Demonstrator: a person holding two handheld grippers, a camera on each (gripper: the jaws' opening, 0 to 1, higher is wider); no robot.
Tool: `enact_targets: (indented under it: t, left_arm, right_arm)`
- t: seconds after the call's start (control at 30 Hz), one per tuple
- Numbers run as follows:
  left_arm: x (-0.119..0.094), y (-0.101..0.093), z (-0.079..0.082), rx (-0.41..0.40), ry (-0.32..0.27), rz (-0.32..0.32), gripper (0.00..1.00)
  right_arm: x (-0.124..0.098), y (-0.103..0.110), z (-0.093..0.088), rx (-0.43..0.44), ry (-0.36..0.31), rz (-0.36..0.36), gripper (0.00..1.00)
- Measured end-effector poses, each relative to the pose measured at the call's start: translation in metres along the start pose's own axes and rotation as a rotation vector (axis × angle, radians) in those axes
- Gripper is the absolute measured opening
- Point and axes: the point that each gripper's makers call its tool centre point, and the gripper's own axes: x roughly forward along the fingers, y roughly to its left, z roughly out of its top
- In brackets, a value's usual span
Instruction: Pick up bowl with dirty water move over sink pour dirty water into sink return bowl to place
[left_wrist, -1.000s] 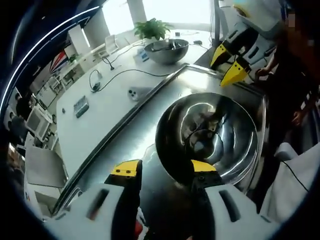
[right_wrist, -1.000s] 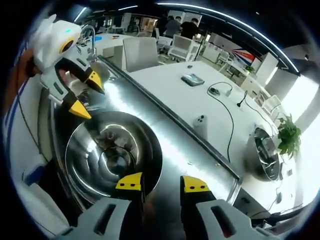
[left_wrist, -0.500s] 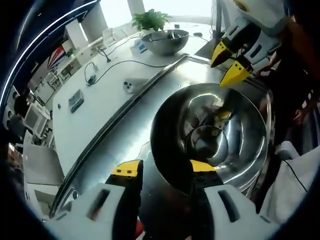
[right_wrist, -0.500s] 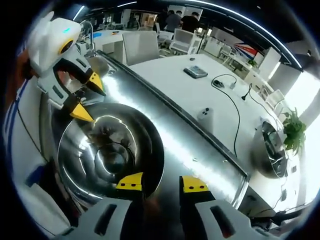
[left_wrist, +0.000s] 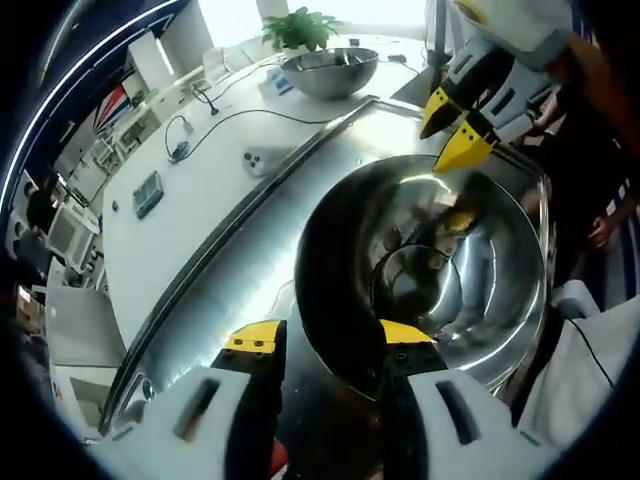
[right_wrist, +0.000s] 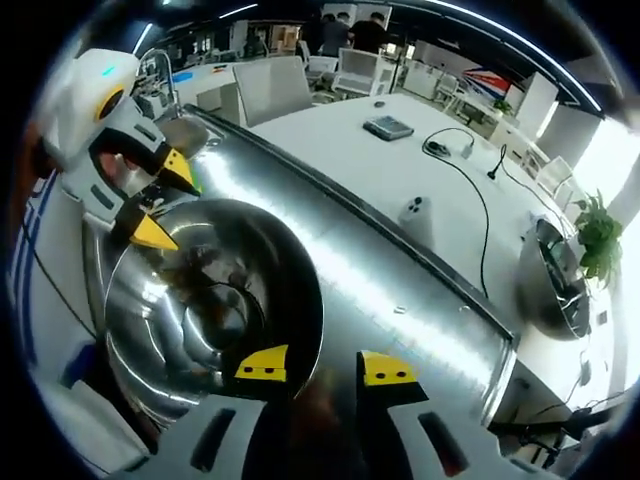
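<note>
While both tools—left, right—straddle its rim, bowl tilts.

An open-plan office fitted with a kitchen-style test station. A long white desk runs beside a stainless steel counter; on the desk lie a cable, a phone and a spare steel bowl, with a potted plant just behind that bowl. Beyond the desk stand office chairs, monitors and more desks under ceiling strip lights.
</note>
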Motion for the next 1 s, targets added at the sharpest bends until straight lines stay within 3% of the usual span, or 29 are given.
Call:
enact_targets:
  t: [0.77,1.0]
  left_arm:
    - [0.009,-0.005,-0.007,0.008,0.037,0.01,0.28]
    - [0.011,0.006,-0.01,-0.031,0.083,0.042,0.17]
  right_arm:
    - [0.016,0.02,-0.016,0.029,0.043,0.048,0.13]
    - [0.018,0.021,-0.018,0.091,0.101,0.047,0.05]
